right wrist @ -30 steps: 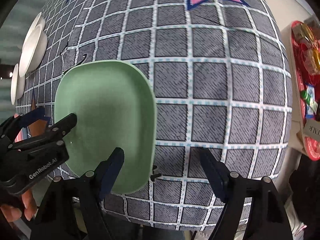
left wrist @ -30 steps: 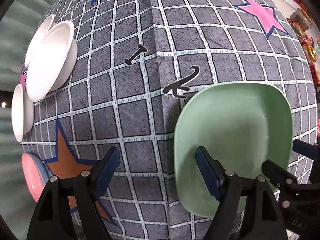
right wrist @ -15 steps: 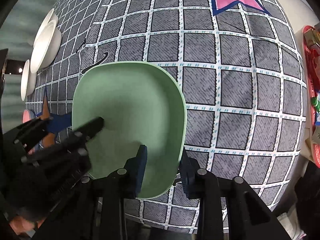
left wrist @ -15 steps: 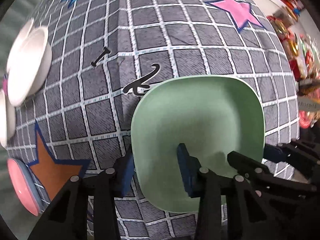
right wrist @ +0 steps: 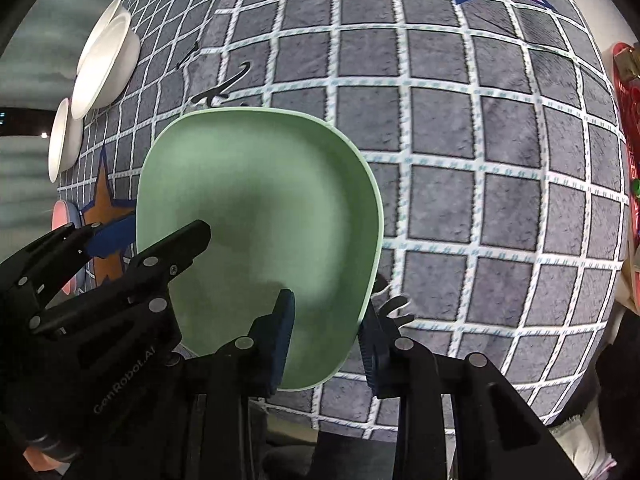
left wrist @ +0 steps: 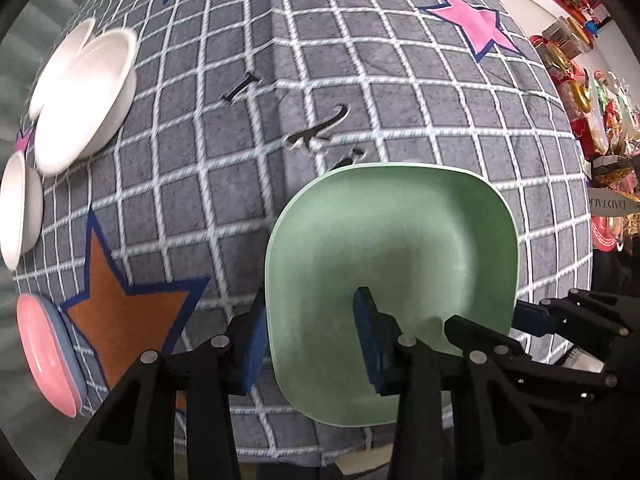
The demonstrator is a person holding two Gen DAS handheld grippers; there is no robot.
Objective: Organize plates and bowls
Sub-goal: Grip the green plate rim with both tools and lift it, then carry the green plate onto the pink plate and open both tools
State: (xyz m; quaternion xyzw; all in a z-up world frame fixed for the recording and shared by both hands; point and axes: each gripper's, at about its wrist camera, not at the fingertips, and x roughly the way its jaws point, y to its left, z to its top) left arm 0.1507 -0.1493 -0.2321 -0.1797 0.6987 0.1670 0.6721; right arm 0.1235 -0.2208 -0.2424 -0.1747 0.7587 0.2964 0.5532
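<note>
both grippers (left wrist: 308, 340) (right wrist: 326, 336) apparently clamp the green plate (left wrist: 392, 256)

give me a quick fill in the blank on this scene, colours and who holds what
Both the left gripper and right gripper clamp the rim of the ____ plate.
The star nearest the left gripper is ____.
The two bowls stacked at the far left are ____.

Missing words: green; orange; white

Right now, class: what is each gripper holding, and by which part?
Both hold the green plate: left gripper on its left rim, right gripper on its right rim.
</note>
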